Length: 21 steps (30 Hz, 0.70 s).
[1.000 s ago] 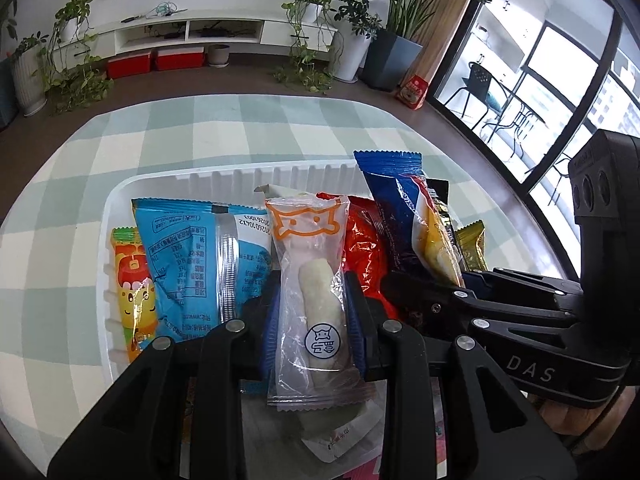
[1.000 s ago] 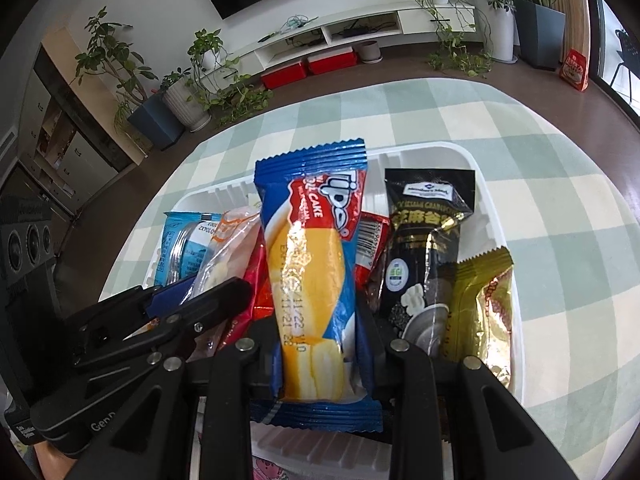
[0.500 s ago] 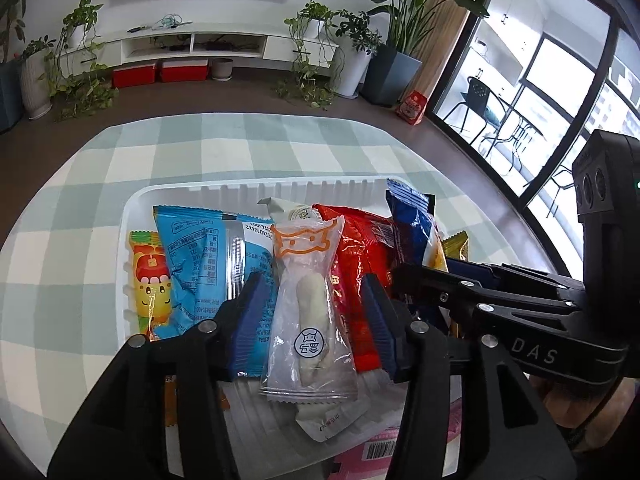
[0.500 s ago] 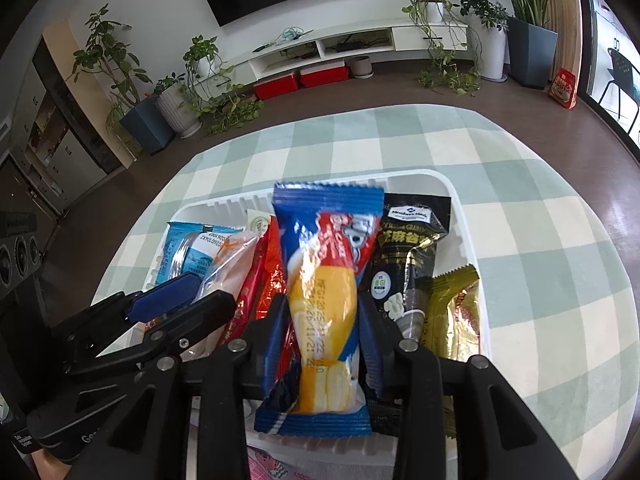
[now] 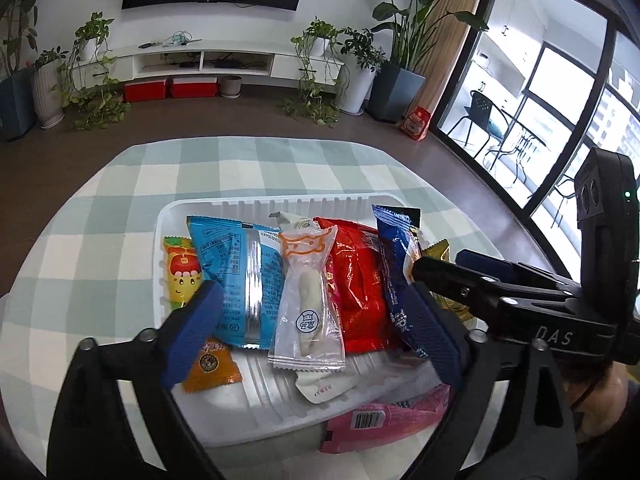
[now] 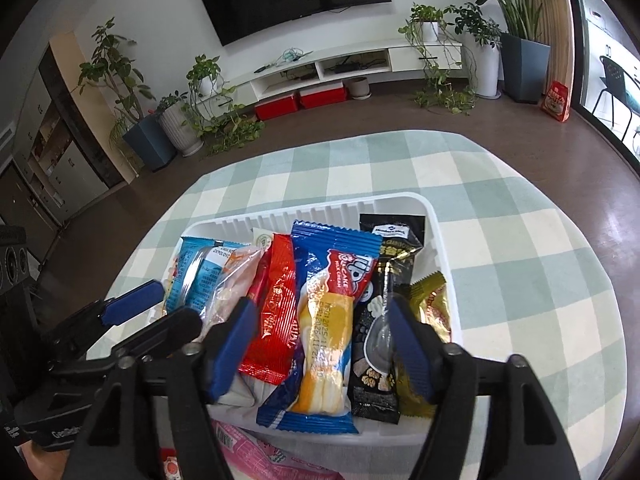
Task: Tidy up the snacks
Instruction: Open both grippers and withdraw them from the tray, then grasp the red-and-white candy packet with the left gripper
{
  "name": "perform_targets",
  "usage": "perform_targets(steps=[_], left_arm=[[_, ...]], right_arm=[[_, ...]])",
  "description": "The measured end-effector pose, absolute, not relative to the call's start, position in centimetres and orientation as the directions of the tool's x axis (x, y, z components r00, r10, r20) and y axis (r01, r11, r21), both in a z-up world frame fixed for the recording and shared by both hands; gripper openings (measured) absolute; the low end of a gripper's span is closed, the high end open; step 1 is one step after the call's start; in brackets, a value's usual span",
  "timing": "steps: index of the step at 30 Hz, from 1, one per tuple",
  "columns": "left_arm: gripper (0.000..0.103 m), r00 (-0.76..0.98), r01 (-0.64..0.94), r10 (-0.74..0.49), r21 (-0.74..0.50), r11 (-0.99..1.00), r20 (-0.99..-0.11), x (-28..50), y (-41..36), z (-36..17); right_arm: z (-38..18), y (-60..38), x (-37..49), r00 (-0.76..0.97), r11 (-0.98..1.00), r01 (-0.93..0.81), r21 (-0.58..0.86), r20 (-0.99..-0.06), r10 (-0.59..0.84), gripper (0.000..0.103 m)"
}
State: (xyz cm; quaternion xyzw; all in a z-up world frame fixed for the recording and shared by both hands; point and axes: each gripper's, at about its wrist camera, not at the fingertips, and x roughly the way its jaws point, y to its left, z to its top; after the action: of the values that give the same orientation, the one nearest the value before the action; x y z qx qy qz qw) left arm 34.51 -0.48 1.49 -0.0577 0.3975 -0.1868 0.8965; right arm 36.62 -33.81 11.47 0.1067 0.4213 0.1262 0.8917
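Note:
A white ribbed tray (image 5: 280, 204) on the checked table holds snack packs side by side. In the left wrist view my left gripper (image 5: 310, 332) is open, its blue pads either side of a clear pack with a white stick (image 5: 306, 308) that lies on a light blue pack (image 5: 236, 268) and a red pack (image 5: 356, 280). In the right wrist view my right gripper (image 6: 320, 340) is open around a blue and yellow cake pack (image 6: 332, 320), which lies in the tray (image 6: 320, 210) between the red pack (image 6: 276, 316) and a black pack (image 6: 384, 312).
A pink pack (image 5: 384, 420) lies at the tray's near edge, half out of it. A yellow cartoon pack (image 5: 180, 276) and an orange pack (image 5: 210, 364) sit at the tray's left; a gold pack (image 6: 430, 308) at its right. The table's edge curves round close behind.
Both grippers opened and drew back. The clear stick pack and the blue cake pack, held a second ago, now lie released in the tray.

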Motion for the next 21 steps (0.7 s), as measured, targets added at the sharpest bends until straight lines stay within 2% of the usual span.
perform_targets(steps=[2, 11, 21], left_arm=[[0.102, 0.626, 0.282, -0.372, -0.246, 0.927, -0.685, 33.5, -0.1, 2.2], [0.103, 0.639, 0.226, -0.321, -0.228, 0.947, -0.699, 27.5, 2.4, 2.7], [0.103, 0.586, 0.115, -0.281, -0.265, 0.957, -0.76, 19.7, 4.9, -0.6]], right_arm=[[12.0, -34.3, 35.9, 0.63, 0.94, -0.14, 0.31, -0.705, 0.326, 0.092], [13.2, -34.0, 30.2, 0.658, 0.927, -0.254, 0.276, -0.653, 0.375, 0.096], [12.1, -34.0, 23.6, 0.654, 0.914, -0.292, 0.281, -0.638, 0.406, 0.097]])
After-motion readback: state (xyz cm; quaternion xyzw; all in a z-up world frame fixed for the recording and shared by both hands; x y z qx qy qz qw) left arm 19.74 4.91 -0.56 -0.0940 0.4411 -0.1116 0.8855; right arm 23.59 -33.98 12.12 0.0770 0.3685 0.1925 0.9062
